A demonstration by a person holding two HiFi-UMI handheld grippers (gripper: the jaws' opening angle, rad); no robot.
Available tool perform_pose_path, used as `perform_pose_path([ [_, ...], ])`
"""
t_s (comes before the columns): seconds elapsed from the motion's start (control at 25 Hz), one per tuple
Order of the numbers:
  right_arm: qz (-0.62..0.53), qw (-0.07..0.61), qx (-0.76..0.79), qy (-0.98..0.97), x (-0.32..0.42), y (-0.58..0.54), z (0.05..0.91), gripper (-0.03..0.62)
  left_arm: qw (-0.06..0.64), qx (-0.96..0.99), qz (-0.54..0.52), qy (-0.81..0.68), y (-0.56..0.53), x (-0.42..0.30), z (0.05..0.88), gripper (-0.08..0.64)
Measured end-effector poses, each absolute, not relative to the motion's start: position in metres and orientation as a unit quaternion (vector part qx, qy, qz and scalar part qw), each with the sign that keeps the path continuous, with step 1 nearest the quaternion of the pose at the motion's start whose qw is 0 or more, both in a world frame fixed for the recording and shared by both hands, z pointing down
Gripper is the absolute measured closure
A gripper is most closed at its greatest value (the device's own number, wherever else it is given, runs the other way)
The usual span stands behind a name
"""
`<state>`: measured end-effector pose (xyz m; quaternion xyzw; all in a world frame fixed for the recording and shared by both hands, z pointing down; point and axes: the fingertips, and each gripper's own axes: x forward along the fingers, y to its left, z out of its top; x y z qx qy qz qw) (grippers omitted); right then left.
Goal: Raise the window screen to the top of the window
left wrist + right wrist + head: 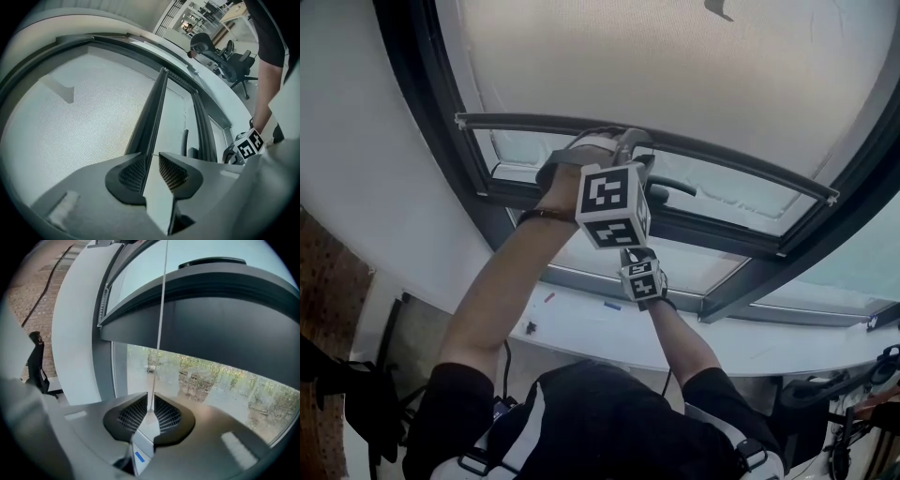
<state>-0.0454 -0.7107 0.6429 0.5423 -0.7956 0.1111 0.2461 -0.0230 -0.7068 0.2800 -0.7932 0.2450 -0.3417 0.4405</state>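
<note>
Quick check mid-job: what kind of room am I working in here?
Probably an office: office chairs stand behind, and the work is at a large window with a mesh screen above a white sill.

Both arms reach up, one gripper above the other.

The left arm [502,291] stretches high and nearly straight, with the left gripper [152,161] above its marker cube [614,206]. Its jaws stand partly apart; a dark bar [152,112] lies along one pad, with a gap showing beside the other. The right arm [684,337] is raised less. The right gripper [151,404] sits just below the left, its smaller-looking cube [642,278] facing the head camera, and its jaws are pinched nearly together on a thin white cord [161,310].
</note>
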Motion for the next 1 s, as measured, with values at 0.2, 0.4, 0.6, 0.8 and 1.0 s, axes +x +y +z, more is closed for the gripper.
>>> perform_pose_path([
  [0.2, 0.085, 0.259, 0.531, -0.802, -0.049, -0.698, 0.642, 0.550, 0.439, -0.797, -0.329, 0.251, -0.708, -0.024, 0.278, 0.482],
  [0.4, 0.053, 0.264, 0.537, -0.800, -0.044, -0.678, 0.635, 0.551, 0.447, -0.805, -0.283, 0.269, -0.709, -0.025, 0.269, 0.486],
  [0.6, 0.043, 0.226, 0.555, -0.799, -0.035, -0.671, 0.610, 0.551, 0.474, -0.791, -0.158, 0.352, -0.692, -0.047, 0.241, 0.474],
  [0.8, 0.027, 0.188, 0.556, -0.809, -0.039, -0.675, 0.567, 0.552, 0.338, -0.856, -0.071, 0.384, -0.687, -0.087, 0.268, 0.476],
  [1.0, 0.036, 0.209, 0.530, -0.821, -0.063, -0.656, 0.561, 0.552, 0.148, -0.924, -0.006, 0.352, -0.688, -0.110, 0.311, 0.476],
])
